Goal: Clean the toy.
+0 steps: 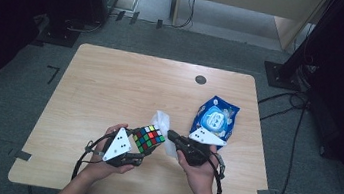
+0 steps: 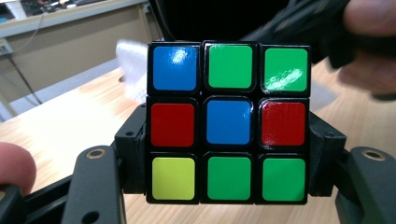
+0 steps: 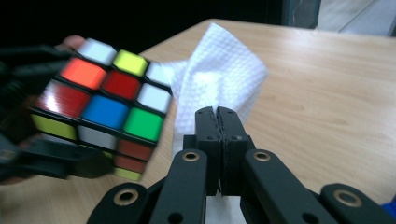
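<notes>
A scrambled Rubik's cube [image 1: 149, 139] is lifted just above the wooden table [image 1: 112, 79], clamped by its sides in my left gripper [image 1: 144, 149]. In the left gripper view the cube [image 2: 227, 122] shows a blue, green, red and yellow face, and my left gripper [image 2: 227, 161] is shut on it. My right gripper [image 1: 171, 135] is shut on a white wipe [image 1: 163, 126] right beside the cube. The right gripper view has my right gripper [image 3: 218, 116] pinching the wipe [image 3: 219, 70], which stands up next to the blurred cube [image 3: 102, 107].
A blue pack of wet wipes [image 1: 215, 118] lies on the table to the right, just beyond my right hand. A small dark round disc [image 1: 200, 79] sits near the far edge. The far left of the tabletop is bare wood.
</notes>
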`<act>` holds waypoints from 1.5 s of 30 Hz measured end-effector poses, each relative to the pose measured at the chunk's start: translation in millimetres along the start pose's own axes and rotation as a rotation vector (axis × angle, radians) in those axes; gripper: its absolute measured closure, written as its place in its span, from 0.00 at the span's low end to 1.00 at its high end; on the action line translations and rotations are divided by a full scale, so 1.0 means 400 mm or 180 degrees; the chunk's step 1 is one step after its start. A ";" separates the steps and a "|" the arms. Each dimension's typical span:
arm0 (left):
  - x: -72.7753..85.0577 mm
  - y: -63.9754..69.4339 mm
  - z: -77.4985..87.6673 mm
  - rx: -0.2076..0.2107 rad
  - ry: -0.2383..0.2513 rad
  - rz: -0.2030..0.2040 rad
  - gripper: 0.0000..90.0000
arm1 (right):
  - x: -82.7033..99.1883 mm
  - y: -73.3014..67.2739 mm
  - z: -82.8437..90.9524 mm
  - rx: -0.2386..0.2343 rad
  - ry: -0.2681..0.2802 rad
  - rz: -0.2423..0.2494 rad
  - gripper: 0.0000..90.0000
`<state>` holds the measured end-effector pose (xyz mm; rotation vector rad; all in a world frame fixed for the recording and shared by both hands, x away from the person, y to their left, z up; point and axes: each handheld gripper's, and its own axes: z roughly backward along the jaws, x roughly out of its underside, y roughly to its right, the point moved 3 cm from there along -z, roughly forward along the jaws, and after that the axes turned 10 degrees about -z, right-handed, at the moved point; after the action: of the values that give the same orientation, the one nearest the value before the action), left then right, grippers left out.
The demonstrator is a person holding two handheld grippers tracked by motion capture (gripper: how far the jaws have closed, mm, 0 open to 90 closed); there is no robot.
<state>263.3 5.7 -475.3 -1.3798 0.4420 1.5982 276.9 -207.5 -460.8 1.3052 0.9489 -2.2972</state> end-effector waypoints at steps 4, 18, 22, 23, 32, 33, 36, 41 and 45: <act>0.014 -0.001 -0.011 0.0009 -0.0104 0.0021 0.38 | -0.033 -0.062 0.027 -0.0255 0.0155 0.0127 1.00; -0.011 0.022 -0.004 0.0080 0.0018 -0.0079 0.38 | -0.023 -0.086 0.018 -0.0321 0.0156 0.0216 1.00; -0.013 0.022 -0.002 0.0075 0.0012 -0.0091 0.38 | -0.012 -0.051 0.007 -0.0185 0.0097 0.0163 1.00; -0.016 0.021 0.001 0.0076 0.0056 -0.0077 0.38 | -0.008 -0.041 0.004 -0.0138 0.0070 0.0147 1.00; -0.015 -0.010 0.019 -0.0020 0.0106 0.0005 0.38 | 0.029 0.045 -0.023 0.0235 -0.0173 0.0017 1.00; -0.009 -0.020 0.021 -0.0052 0.0096 0.0042 0.38 | 0.032 0.066 -0.022 0.0351 -0.0191 0.0014 1.00; -0.003 -0.030 0.024 -0.0083 0.0086 0.0079 0.38 | 0.040 0.094 -0.022 0.0523 -0.0227 0.0006 1.00; 0.002 -0.038 0.025 -0.0122 0.0071 0.0113 0.38 | 0.047 0.117 -0.023 0.0629 -0.0246 -0.0031 1.00; 0.005 -0.043 0.026 -0.0135 0.0065 0.0133 0.38 | 0.044 0.121 -0.017 0.0645 -0.0204 -0.0045 0.98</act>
<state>271.7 22.8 -469.0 -1.4283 0.4542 1.6370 299.7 -237.2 -496.7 1.2960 0.7224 -2.4836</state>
